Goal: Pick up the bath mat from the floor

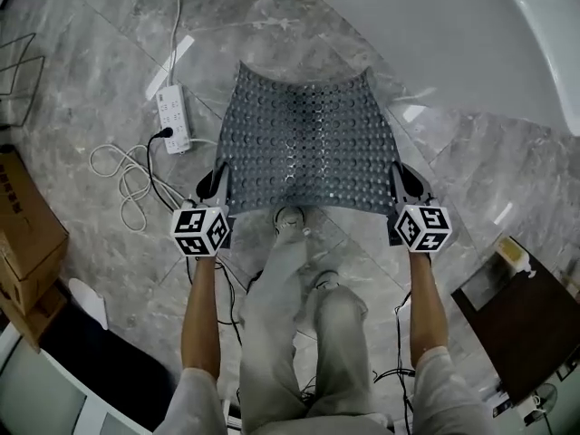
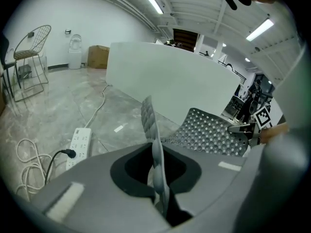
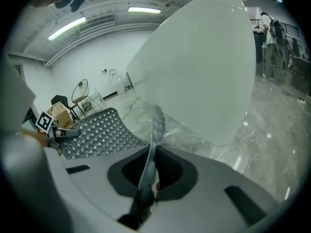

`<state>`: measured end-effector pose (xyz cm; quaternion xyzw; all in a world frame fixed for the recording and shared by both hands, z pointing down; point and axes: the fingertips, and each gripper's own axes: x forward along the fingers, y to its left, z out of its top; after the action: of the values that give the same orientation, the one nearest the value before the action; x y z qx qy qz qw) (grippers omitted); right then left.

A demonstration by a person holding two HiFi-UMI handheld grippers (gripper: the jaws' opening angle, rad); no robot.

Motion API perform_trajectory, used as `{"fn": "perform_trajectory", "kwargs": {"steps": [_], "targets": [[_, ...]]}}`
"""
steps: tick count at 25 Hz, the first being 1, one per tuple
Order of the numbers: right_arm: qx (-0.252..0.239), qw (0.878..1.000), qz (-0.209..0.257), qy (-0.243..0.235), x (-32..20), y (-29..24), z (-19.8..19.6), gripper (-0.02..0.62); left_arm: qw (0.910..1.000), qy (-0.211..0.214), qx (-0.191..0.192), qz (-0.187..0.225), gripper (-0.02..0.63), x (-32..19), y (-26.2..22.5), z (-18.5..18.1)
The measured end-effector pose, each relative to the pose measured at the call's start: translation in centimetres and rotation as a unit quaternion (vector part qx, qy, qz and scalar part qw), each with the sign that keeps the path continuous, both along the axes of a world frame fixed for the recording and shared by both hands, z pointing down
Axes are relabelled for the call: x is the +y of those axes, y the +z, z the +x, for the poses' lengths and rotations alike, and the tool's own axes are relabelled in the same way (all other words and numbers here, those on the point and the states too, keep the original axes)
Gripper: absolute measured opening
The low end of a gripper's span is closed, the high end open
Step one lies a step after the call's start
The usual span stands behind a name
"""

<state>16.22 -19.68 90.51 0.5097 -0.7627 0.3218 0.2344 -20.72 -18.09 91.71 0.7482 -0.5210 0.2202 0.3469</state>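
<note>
One grey perforated bath mat [image 1: 304,143] sags between two grippers over the marble floor [image 1: 91,71], just ahead of the person's legs. The left gripper [image 1: 217,178] is clenched on the mat's near left corner, the right gripper [image 1: 403,181] on its near right corner. Around it lie one white power strip [image 1: 174,116], one coiled white cable [image 1: 127,184] and one white bathtub [image 1: 453,34].

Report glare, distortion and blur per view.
Head view: fisheye bending, light streaks glaring on the marble floor, bath mat sharp. Left gripper view: dark round vignette, mat edge nearest the lens blurred. Right gripper view: same vignette, white bathtub evenly bright.
</note>
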Motion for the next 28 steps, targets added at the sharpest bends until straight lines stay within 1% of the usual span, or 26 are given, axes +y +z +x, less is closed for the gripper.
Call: {"fn": "perform_trajectory", "kwargs": {"steps": [3,8,11,16,19,28], "targets": [[0.0,1.0,-0.01,-0.007,0.0,-3.0,-1.3,0.026,0.9999,0.008,-0.002,-0.006,0.023,-0.1,-3.2,0.2],[-0.008,1.0,-0.018,-0.01,-0.5,-8.6,-2.8,0.025,0.9998,-0.008,0.014,-0.01,0.023,-0.2,-9.2,0.3],[-0.013,1.0,-0.016,-0.01,-1.2,-12.5,-3.4,0.025,0.9997,-0.015,0.019,-0.006,0.023,-0.5,-13.5,0.2],[-0.023,1.0,-0.009,-0.002,-2.0,-19.6,-4.2,0.025,0.9995,-0.014,0.027,0.003,0.023,-1.3,-20.8,0.0],[-0.027,1.0,-0.007,-0.002,-2.3,-23.7,-4.4,0.026,0.9996,-0.01,0.025,0.006,0.023,-1.8,-24.8,0.2],[-0.027,0.999,0.018,-0.007,-5.4,-36.2,-4.7,0.025,0.999,-0.001,0.027,0.034,0.023,-5.7,-37.8,0.4]]}}
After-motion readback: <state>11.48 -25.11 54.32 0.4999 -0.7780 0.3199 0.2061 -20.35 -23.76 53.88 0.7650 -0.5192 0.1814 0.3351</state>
